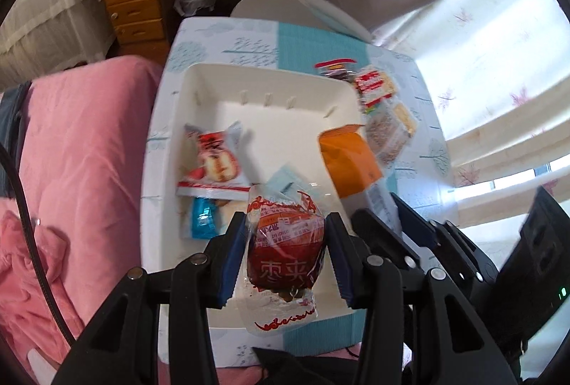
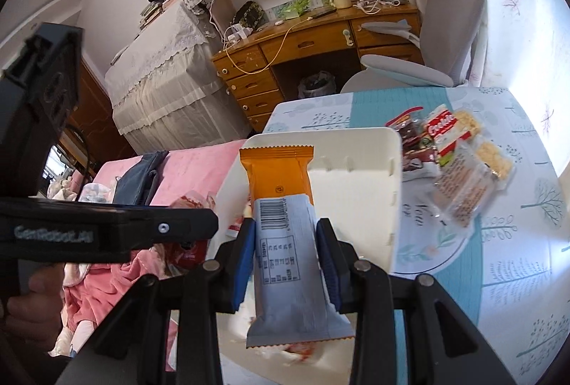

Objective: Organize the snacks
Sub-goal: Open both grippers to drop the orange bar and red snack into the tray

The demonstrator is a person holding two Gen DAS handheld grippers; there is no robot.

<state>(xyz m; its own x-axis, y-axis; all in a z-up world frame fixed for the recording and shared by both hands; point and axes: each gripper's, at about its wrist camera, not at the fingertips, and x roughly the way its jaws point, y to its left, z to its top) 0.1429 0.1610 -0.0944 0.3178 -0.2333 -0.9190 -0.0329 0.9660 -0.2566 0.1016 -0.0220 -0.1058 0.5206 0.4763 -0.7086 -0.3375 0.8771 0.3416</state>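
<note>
My left gripper (image 1: 286, 224) is shut on a round red snack in clear wrap (image 1: 285, 242), held above the near part of a white tray (image 1: 270, 82). Inside the tray lie a red-and-white cake packet (image 1: 215, 160) and a blue packet (image 1: 201, 219). My right gripper (image 2: 285, 230) is shut on an orange-and-white bar packet (image 2: 281, 206), held over the tray's (image 2: 356, 142) right side; that packet (image 1: 347, 157) and the right gripper's blue pads (image 1: 413, 221) also show in the left wrist view. Loose snacks (image 2: 456, 160) lie on the tablecloth to the right of the tray.
A pink blanket (image 1: 82, 153) covers the bed left of the small table (image 1: 320, 39). A grey chair (image 2: 445, 18) and a wooden desk (image 2: 302, 46) stand behind it. In the right wrist view the left gripper's body (image 2: 89, 228) and a hand (image 2: 32, 306) fill the left side.
</note>
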